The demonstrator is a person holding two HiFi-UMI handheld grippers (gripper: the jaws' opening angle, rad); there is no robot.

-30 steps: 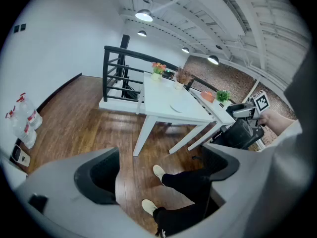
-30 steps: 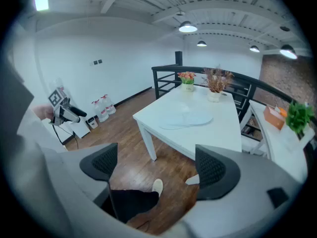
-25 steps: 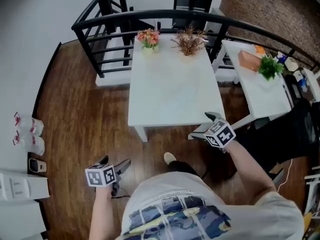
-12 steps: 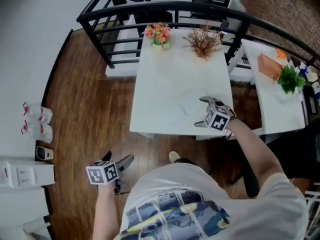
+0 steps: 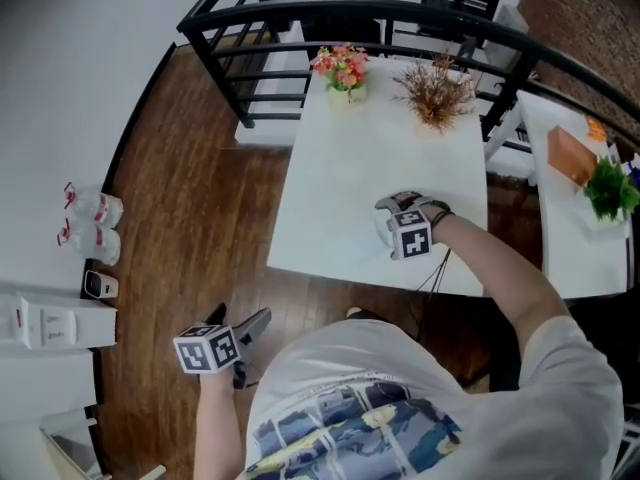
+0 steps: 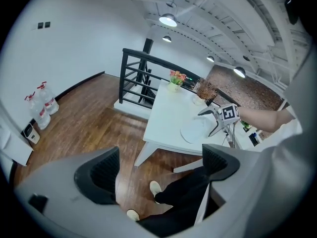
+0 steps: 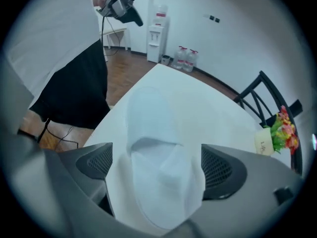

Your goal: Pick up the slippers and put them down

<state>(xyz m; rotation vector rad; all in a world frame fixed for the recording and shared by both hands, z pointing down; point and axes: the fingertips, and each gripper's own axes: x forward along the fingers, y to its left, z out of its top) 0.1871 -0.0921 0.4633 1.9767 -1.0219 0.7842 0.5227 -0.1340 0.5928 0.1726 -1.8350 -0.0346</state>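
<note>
A white slipper (image 7: pixel 148 133) lies flat on the white table (image 5: pixel 340 183), hard to tell from the tabletop in the head view (image 5: pixel 384 230). My right gripper (image 5: pixel 393 220) points steeply down over it, and its jaws have just been opening. In the right gripper view (image 7: pixel 158 165) the slipper's toe end lies between the two pads, and neither pad presses on it. The left gripper view shows the slipper as a pale oval (image 6: pixel 195 131) under that gripper (image 6: pixel 212 119). My left gripper (image 5: pixel 245 330) hangs low at my left over the wooden floor, open and empty (image 6: pixel 161 170).
A pot of pink flowers (image 5: pixel 342 68) and a dried bouquet (image 5: pixel 437 90) stand at the table's far edge, with a black railing (image 5: pixel 300 13) behind. A second white table at the right carries a green plant (image 5: pixel 612 190). Water bottles (image 5: pixel 90 223) stand by the left wall. My feet (image 6: pixel 156 188) are below.
My right gripper has gone from the table's front corner onto the tabletop, rolled over and dropped to the slipper, with its jaws wider. The left gripper has barely shifted.
</note>
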